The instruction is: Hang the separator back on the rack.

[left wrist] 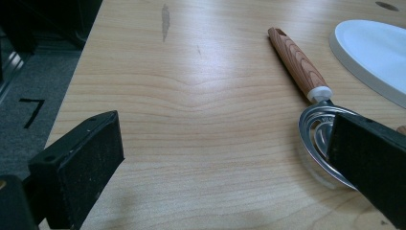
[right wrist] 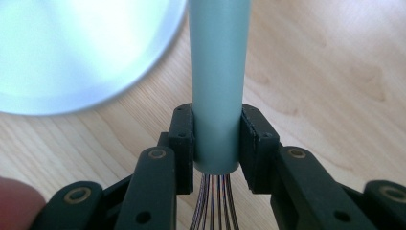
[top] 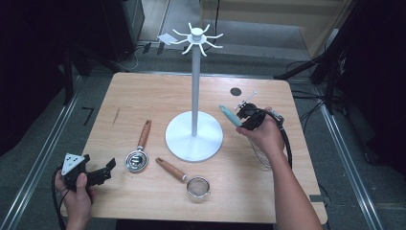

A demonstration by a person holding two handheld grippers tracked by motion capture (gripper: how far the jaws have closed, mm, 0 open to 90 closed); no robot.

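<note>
Whisk (top: 235,118) clamped at teal handle by right gripper (top: 246,120) jaws, handle end aimed at hook stand (top: 195,86), just beside base. Left gripper (top: 98,173) jaws held wide, empty.

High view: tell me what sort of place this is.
Probably a lab or test bay set up for recording, not a kitchen: a bare wooden table stands on grey floor between metal floor rails, with loose cables and dark equipment stands around it.

matt wood-grain table (left wrist: 191,120); whisk (right wrist: 218,86) with smooth matt teal handle and thin metal wires; glossy metal scoop (left wrist: 318,134) on a wooden handle.
</note>
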